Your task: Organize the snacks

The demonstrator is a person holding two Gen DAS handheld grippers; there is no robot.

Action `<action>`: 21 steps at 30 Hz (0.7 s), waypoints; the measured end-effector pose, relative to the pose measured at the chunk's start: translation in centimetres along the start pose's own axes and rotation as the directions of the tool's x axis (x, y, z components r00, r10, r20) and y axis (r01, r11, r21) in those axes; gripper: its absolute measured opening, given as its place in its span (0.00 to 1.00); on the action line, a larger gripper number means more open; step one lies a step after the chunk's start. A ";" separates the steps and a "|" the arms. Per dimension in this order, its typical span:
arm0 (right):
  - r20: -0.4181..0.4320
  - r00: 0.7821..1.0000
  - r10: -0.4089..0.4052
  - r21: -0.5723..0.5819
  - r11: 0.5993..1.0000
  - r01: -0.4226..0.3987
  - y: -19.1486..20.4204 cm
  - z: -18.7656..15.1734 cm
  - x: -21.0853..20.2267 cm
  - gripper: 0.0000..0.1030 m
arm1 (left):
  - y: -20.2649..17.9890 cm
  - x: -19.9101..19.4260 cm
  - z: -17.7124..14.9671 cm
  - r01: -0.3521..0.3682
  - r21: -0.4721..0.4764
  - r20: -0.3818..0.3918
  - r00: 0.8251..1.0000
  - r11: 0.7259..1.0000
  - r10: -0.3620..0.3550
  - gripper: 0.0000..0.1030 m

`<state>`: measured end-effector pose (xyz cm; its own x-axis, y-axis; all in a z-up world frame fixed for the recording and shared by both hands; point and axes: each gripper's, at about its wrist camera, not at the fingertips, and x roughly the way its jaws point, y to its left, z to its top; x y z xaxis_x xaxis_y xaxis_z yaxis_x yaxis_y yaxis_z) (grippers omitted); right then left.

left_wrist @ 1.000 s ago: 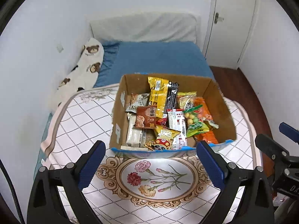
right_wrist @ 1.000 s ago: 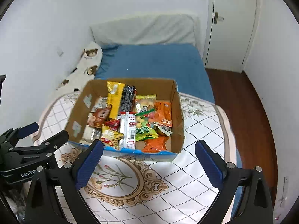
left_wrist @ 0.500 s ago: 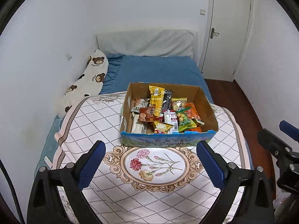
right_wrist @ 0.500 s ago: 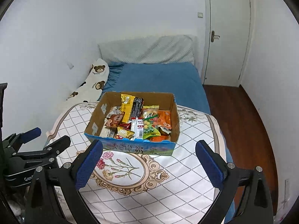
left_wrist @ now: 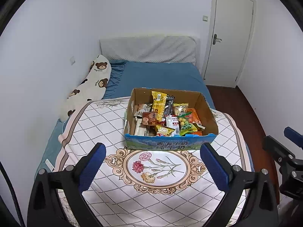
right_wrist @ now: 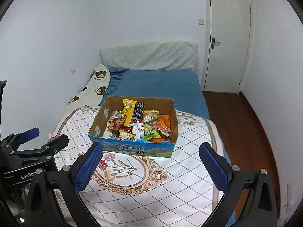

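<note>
An open cardboard box (left_wrist: 210, 111) with a blue printed front sits on the table, also in the right wrist view (right_wrist: 174, 117). It holds several snack packets: a yellow one (left_wrist: 158, 103), a black one (left_wrist: 169, 106), a green one (left_wrist: 186, 126) and an orange one (right_wrist: 164, 122). My left gripper (left_wrist: 153, 165) is open and empty, held back from the box over the table's near part. My right gripper (right_wrist: 151, 163) is open and empty, also short of the box front.
The table has a white checked cloth with a flower medallion (left_wrist: 155, 167). Behind it is a blue bed (left_wrist: 161, 75) with a bear-print pillow (left_wrist: 92, 83). A white door (left_wrist: 229, 37) and wooden floor (right_wrist: 236, 117) lie to the right.
Both grippers have drawn back and up from the box, which now looks smaller and farther away. Both stay open and empty.
</note>
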<state>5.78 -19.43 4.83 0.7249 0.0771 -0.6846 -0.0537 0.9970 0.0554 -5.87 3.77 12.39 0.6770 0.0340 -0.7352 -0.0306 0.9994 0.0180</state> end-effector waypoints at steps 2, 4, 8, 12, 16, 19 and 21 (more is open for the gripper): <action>-0.002 1.000 -0.003 0.004 1.000 0.003 -0.1 -0.1 0.6 1.00 | 0.0 0.6 0.0 -0.003 0.000 -0.005 1.000 1.000 0.003 0.99; -0.003 1.000 -0.004 0.010 1.000 0.004 -0.2 -0.1 1.3 1.00 | 0.0 1.5 0.1 -0.016 -0.001 -0.013 1.000 1.000 0.016 0.99; -0.011 1.000 -0.017 0.014 1.000 0.018 -0.5 0.4 3.4 1.00 | 0.0 3.4 0.4 -0.029 -0.001 -0.033 0.999 1.000 0.029 0.99; -0.025 0.999 -0.035 0.021 0.999 0.035 -0.9 0.9 5.7 1.00 | -0.1 5.2 0.7 -0.043 0.000 -0.048 0.998 0.999 0.043 0.99; -0.046 0.997 -0.057 0.025 0.998 0.058 -1.2 1.1 8.2 1.00 | -0.1 7.2 1.3 -0.060 0.004 -0.060 0.996 0.998 0.060 0.99; -0.064 0.996 -0.069 0.028 0.997 0.071 -1.5 1.3 10.1 1.00 | -0.2 8.7 1.7 -0.071 0.011 -0.073 0.995 0.997 0.071 0.99; -0.075 0.995 -0.072 0.032 0.997 0.074 -1.8 1.4 11.2 1.00 | -0.2 9.5 1.9 -0.070 0.010 -0.082 0.994 0.997 0.071 0.99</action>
<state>14.93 -20.34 -1.88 0.6731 0.0056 -0.7396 0.0219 0.9994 0.0276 1.93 3.94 6.68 0.6105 0.1039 -0.7852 -0.0705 0.9946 0.0768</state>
